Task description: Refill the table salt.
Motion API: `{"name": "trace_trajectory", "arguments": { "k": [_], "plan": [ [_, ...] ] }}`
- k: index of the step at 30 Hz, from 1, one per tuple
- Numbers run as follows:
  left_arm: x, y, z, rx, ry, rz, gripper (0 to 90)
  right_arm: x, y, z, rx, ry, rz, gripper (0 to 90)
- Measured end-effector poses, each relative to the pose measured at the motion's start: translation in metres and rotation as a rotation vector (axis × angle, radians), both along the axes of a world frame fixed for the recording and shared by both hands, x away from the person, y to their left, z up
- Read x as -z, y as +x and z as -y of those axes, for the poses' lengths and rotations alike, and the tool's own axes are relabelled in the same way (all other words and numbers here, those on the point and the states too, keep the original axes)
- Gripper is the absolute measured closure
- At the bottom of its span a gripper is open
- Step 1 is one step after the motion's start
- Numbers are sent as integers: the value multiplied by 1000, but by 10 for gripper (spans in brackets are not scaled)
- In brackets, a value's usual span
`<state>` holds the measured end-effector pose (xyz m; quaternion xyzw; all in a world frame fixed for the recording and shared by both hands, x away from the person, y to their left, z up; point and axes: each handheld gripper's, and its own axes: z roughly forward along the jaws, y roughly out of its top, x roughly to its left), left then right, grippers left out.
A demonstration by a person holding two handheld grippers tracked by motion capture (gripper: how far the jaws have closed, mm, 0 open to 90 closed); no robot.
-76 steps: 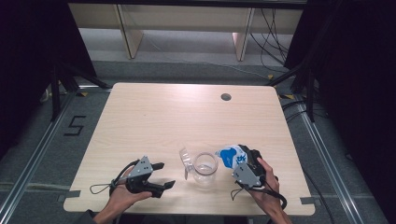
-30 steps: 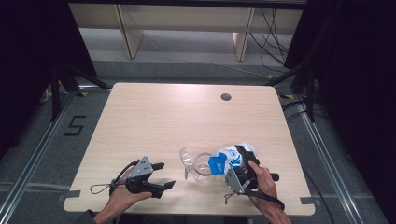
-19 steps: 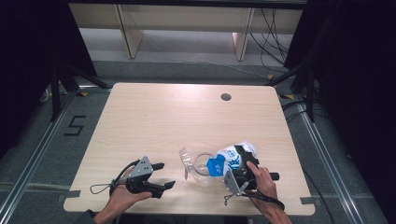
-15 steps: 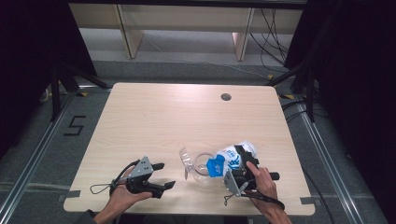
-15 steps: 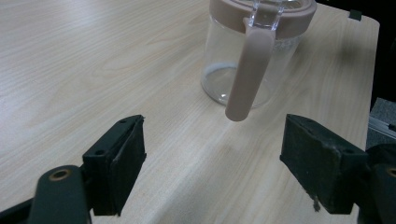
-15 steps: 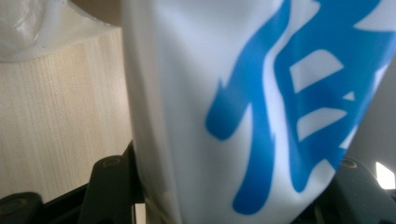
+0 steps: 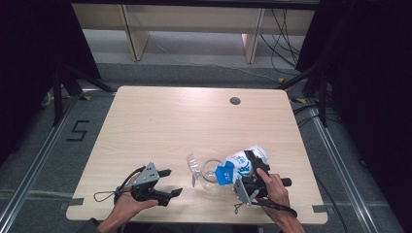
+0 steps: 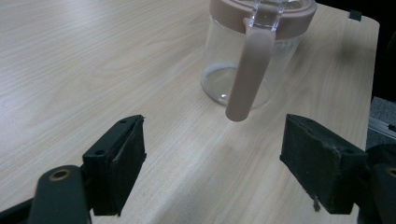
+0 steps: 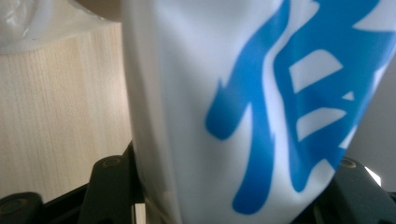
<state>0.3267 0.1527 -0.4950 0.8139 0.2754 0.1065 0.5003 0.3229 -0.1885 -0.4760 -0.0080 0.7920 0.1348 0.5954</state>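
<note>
The counter (image 7: 160, 121) is a pale wood top, and the landmark on it is the clear jug (image 7: 206, 171), standing near the person's edge. It has a pinkish rim and a handle (image 8: 246, 77) that faces the left tool (image 7: 163, 182); its lid seems swung open on the far side from the pouch.

The white pouch with blue print (image 7: 240, 164) is tipped over the jug's mouth from the side opposite the handle, its blue end at the rim. The right tool (image 7: 248, 167) is clenched on the pouch's body, the black jaws pressing the film from both sides. I judge the pouch soft, light and slippery; it will buckle if squeezed hard, so a mid-body hold suits it.

The left tool rests on the counter on the jug's handle side, jaws spread and holding nothing. The jug looks rigid, perhaps breakable; the handle is the natural hold.
</note>
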Motion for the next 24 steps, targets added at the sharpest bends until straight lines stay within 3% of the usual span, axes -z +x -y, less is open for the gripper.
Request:
{"name": "trace_trajectory", "arguments": {
  "k": [10, 12, 13, 14, 24],
  "plan": [
    [0, 0, 0, 0, 1, 1, 212, 1, -2, 0, 18, -3, 8, 439],
    [0, 0, 0, 1, 1, 1, 212, -4, -1, 0, -17, -64, 35, 442],
    [0, 0, 0, 1, 1, 1, 212, 0, -2, 0, -2, -18, 18, 442],
    [0, 0, 0, 1, 1, 1, 212, 0, -2, 0, 1, -17, 24, 442],
    [0, 0, 0, 1, 2, 1, 212, 0, -2, -1, 13, -54, 37, 445]
  ]
}}
